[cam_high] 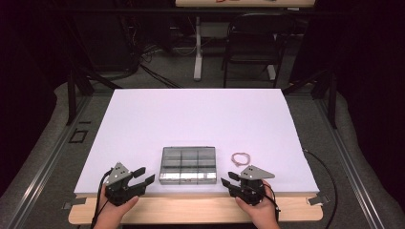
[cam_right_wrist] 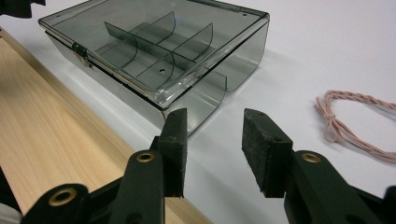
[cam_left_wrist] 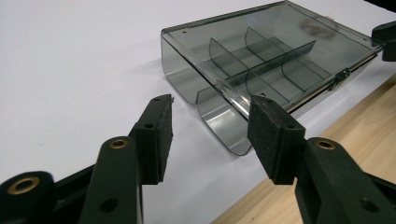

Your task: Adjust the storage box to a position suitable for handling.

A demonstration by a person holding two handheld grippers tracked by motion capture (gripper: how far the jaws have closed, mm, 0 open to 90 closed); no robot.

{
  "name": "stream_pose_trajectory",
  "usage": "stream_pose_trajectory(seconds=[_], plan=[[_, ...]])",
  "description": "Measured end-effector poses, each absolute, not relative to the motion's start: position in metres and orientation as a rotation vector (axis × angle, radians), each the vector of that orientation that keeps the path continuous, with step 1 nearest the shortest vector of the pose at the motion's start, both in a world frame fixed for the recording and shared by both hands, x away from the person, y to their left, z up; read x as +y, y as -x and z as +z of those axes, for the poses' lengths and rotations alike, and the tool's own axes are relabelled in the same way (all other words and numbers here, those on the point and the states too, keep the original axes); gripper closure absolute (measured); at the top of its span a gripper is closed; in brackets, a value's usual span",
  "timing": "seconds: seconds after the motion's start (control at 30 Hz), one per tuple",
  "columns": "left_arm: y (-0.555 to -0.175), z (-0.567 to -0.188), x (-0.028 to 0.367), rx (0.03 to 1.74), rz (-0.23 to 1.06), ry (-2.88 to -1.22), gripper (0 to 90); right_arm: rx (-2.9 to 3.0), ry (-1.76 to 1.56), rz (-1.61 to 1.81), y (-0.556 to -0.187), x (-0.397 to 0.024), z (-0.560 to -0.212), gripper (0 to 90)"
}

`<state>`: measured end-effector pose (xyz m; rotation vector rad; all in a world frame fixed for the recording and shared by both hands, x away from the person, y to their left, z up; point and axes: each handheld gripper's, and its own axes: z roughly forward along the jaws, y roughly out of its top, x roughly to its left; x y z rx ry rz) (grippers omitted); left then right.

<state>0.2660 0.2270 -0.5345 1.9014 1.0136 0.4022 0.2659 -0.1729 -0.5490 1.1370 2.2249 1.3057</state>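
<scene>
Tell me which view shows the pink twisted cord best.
The right gripper view: the pink twisted cord lies close on the white table, its twist and knot clear. The high view shows it as a small loop right of the compartment box.

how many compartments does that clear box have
6, in two rows of three inside the shut clear box at the table's near edge, between the two grippers: three along the far side, three along the near side by the latch. None looks hidden; all appear empty.
</scene>
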Motion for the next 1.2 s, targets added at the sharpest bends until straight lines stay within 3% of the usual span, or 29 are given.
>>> stream_pose_trajectory(seconds=[0.13, 0.27, 0.67, 0.97, 1.0, 1.2], plan=[[-0.268, -0.537, 0.229, 1.04, 0.411, -1.89, 52.3, 2.223, -1.103, 1.34, -0.267, -0.171, -0.548, 53.1], [-0.268, -0.537, 0.229, 1.044, 0.405, -1.887, 52.2, 2.233, -1.115, 1.35, -0.266, -0.168, -0.549, 51.5], [-0.265, -0.536, 0.224, 0.994, 0.35, -1.919, 57.3, 2.277, -1.063, 1.297, -0.262, -0.161, -0.543, 72.5], [-0.263, -0.538, 0.217, 0.982, 0.356, -1.964, 60.8, 2.304, -1.067, 1.289, -0.26, -0.156, -0.543, 73.2], [-0.263, -0.538, 0.216, 0.98, 0.35, -1.965, 60.9, 2.321, -1.055, 1.285, -0.26, -0.154, -0.543, 79.3], [-0.264, -0.538, 0.216, 0.971, 0.349, -1.973, 61.9, 2.338, -1.047, 1.273, -0.26, -0.152, -0.544, 84.7]])
